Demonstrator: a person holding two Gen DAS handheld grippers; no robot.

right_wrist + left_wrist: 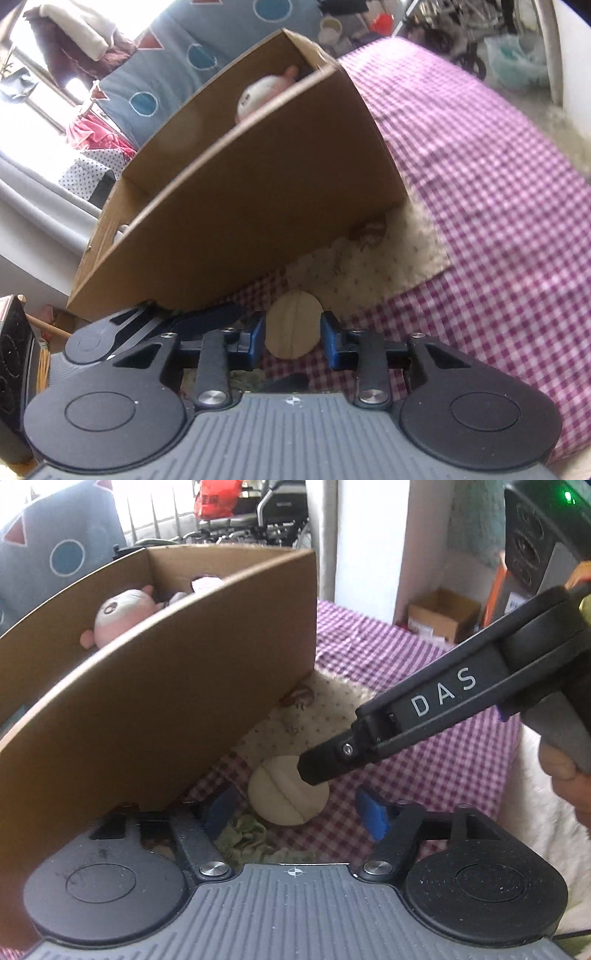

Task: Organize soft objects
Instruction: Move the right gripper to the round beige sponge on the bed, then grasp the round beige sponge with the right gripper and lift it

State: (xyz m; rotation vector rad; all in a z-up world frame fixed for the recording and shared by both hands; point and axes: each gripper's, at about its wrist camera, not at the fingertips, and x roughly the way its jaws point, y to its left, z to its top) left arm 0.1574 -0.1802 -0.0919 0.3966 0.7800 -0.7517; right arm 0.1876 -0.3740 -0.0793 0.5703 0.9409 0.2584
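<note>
Grippers angle downward: my right gripper [293, 334] pinches the cream round cushion [293, 325], creased across; left gripper [295, 810] spread beside it.

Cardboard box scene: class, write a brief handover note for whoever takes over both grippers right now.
Left gripper: open, holding nothing.
Right gripper: pads appear to touch both sides of the round cream cushion, which lies on the checked cloth.
Done: a plush doll is in the cardboard box.
Left: the cushion and the floral fabric beside the box, both outside it.
</note>
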